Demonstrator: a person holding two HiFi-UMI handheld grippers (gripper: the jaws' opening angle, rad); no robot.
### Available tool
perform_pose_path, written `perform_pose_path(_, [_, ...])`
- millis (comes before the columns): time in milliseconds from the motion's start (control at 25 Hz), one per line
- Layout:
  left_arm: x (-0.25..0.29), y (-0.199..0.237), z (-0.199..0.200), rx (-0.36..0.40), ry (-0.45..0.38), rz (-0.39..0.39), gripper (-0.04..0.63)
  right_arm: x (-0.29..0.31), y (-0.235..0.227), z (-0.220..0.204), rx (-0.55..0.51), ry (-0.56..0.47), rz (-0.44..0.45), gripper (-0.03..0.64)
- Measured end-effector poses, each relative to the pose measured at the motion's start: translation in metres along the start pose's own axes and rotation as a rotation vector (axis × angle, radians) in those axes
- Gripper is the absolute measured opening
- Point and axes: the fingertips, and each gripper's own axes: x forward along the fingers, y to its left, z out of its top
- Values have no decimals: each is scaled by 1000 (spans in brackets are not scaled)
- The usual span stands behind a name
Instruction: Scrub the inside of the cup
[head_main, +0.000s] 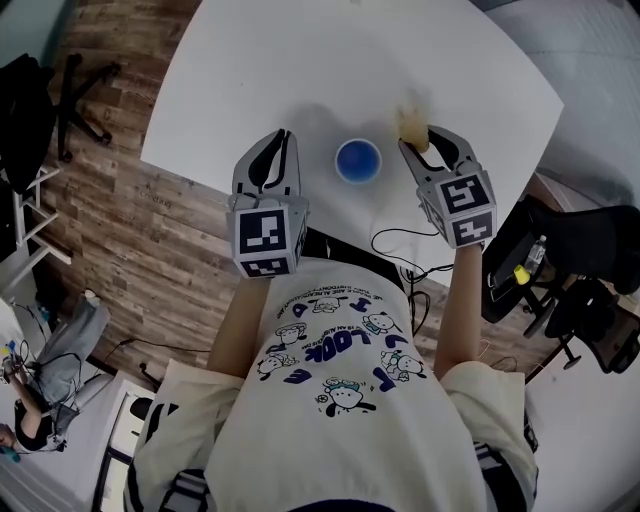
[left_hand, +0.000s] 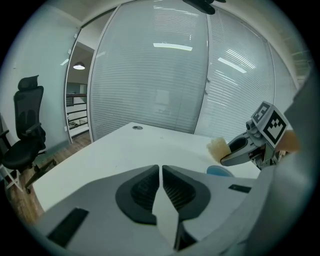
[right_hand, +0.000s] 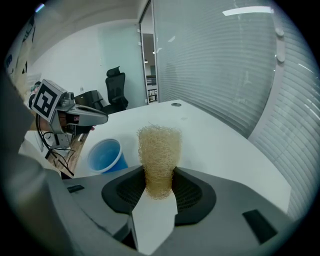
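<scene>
Table: white top (head_main: 250, 70) in a glass-walled office with wood flooring; the person stands at its near edge.
Cup: blue cup (head_main: 358, 160), upright with its mouth up, standing on the table between the two grippers and closer to the right one. Nothing touches it, and it looks empty.
Scrubber: pale netted wad (right_hand: 159, 157), raised off the table just beside the cup, not yet in it.
Right gripper: (head_main: 425, 142) jaws clamped on the scrubber's lower end, most of the wad sticking out past the tips.
Left gripper: (head_main: 283, 140) jaws together with nothing between them, beside the cup but apart from it.
Risk, cup: it looks light and nobody holds it, so a push from the scrubber would likely tip it or skid it toward the near edge.
Risk, scrubber: it is gripped only at one end, so the soft wad may fold or pull free when it is twisted against the wall.
Count: one cup, one scrubber, two grippers.
</scene>
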Motion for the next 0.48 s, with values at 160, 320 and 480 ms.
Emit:
perform_pose_path(160, [-2,0,-11,29,21,-24,46,-5,5,-3,31,-22,-22,183])
perform_pose_path(320, [-7,-8,-24,82,59,-66,87,-11,12,-5,43,-50,-29,183])
perform_pose_path(480, [-13,-25,-39,122,95,-143,120,-15,16,-6,58,-68,-17,183])
